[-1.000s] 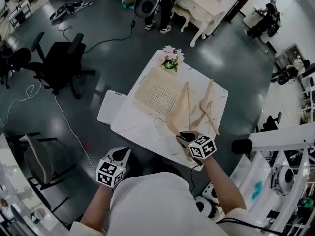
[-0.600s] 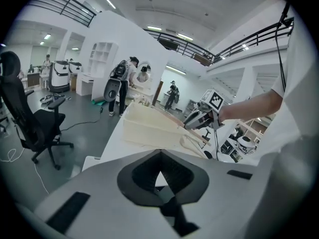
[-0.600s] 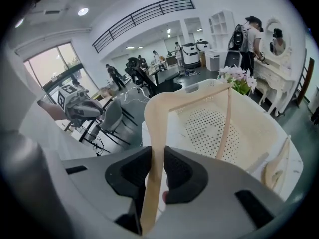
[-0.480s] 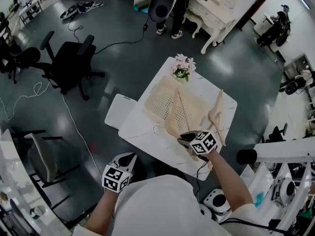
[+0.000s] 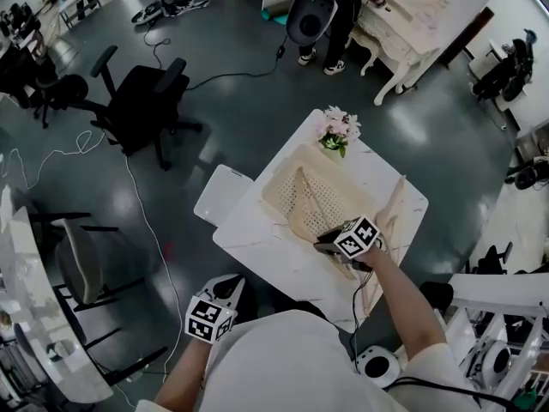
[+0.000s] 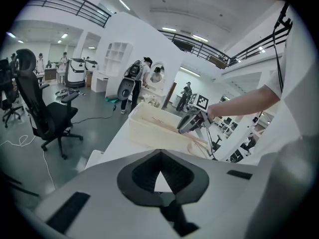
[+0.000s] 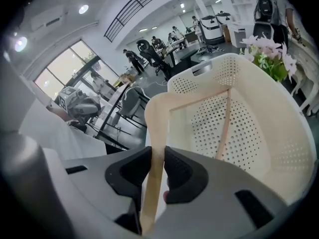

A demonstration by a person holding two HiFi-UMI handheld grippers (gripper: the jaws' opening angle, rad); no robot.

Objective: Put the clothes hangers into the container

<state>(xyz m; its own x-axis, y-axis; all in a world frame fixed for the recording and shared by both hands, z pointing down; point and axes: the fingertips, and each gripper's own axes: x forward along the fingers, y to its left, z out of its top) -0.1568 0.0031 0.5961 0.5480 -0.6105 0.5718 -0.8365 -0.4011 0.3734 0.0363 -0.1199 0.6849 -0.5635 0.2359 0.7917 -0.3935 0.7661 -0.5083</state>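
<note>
Cream perforated basket (image 7: 249,133) on white table (image 5: 257,239): 1 wooden hanger (image 7: 159,113) leans in over its near rim, far part inside, near end clamped by R gripper (image 7: 158,156). 2nd hanger (image 5: 393,217) lies on table just beside basket. L gripper (image 6: 159,153) closed, empty, off table's edge.

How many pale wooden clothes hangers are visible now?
2. One pale wooden clothes hanger is gripped in the right tongs, over the cream perforated plastic basket; a second hanger lies on the white table beside it. More may be hidden underneath.
</note>
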